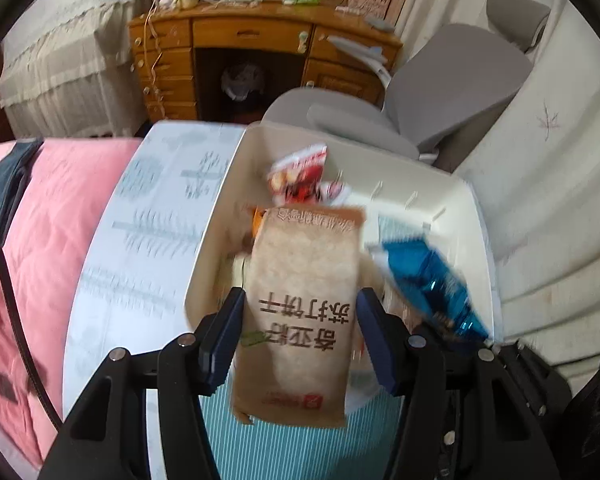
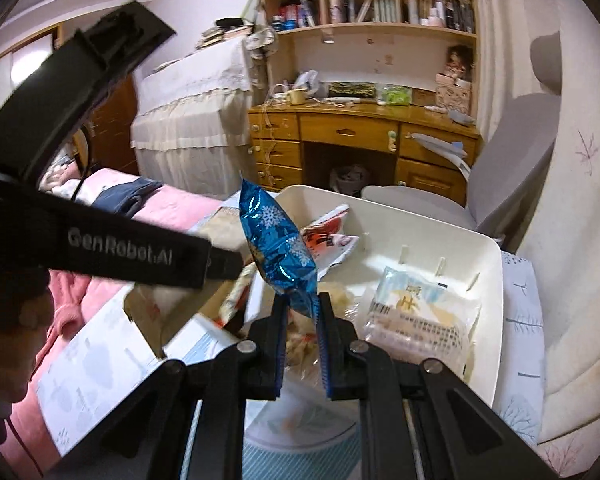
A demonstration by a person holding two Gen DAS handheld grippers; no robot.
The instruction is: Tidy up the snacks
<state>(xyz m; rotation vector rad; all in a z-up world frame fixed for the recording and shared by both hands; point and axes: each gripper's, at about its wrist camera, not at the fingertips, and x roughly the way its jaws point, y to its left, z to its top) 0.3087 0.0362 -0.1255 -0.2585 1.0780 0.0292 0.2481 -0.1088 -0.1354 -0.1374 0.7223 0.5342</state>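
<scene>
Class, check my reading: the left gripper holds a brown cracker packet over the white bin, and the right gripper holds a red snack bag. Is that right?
Not quite. The right gripper is shut on a blue foil bag with snowflakes, as the right wrist view shows. The rest stands: the left gripper holds the brown cracker packet over the white bin.

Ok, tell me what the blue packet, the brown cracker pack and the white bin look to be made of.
Blue packet: glossy metallic foil film, judging by its sharp glints and crinkles. Brown cracker pack: matte, paper-like wrapper with no shine, though it may be printed plastic film. White bin: smooth, rigid, likely moulded plastic, with rounded corners and an even cream surface.
</scene>
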